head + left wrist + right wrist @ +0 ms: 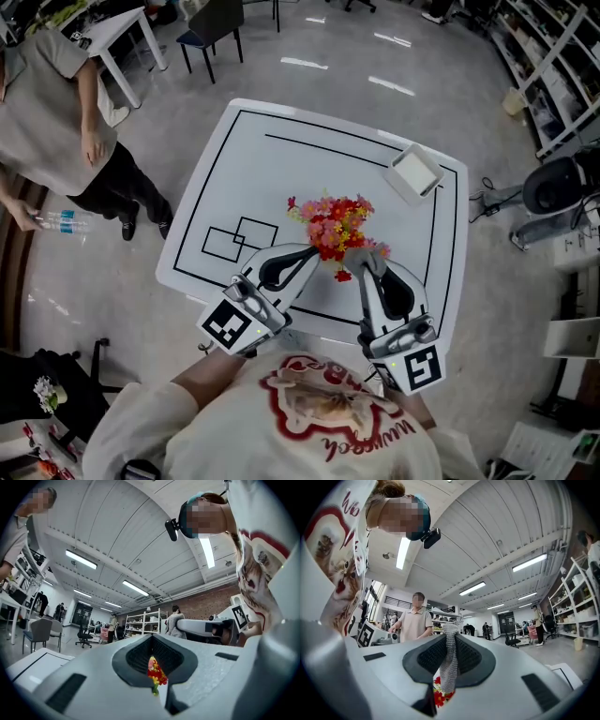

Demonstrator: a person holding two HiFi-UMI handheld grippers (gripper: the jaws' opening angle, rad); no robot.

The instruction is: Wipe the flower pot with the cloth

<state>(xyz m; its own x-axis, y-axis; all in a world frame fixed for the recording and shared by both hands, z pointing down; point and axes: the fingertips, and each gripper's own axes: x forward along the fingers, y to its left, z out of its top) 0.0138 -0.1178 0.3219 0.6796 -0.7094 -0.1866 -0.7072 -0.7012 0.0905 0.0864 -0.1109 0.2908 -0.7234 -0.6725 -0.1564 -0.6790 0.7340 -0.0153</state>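
Note:
A bunch of red, pink and yellow flowers (333, 225) stands mid-table in the head view and hides its pot from above. My left gripper (314, 251) sits just left of the flowers, and my right gripper (359, 255) is close on their right. The left gripper (152, 639) is shut with nothing in it; the flowers (155, 672) show through the slit below its jaws. The right gripper (450, 631) is shut on a grey knitted cloth (450, 663), which hangs down between the jaws. Red flowers (442, 696) show behind the cloth.
The white table (253, 159) carries black outlines and a small white box (413, 172) at its far right corner. A person (56, 112) stands left of the table holding a water bottle (64, 222). A chair (211, 28) stands beyond, with equipment (558, 187) on the right.

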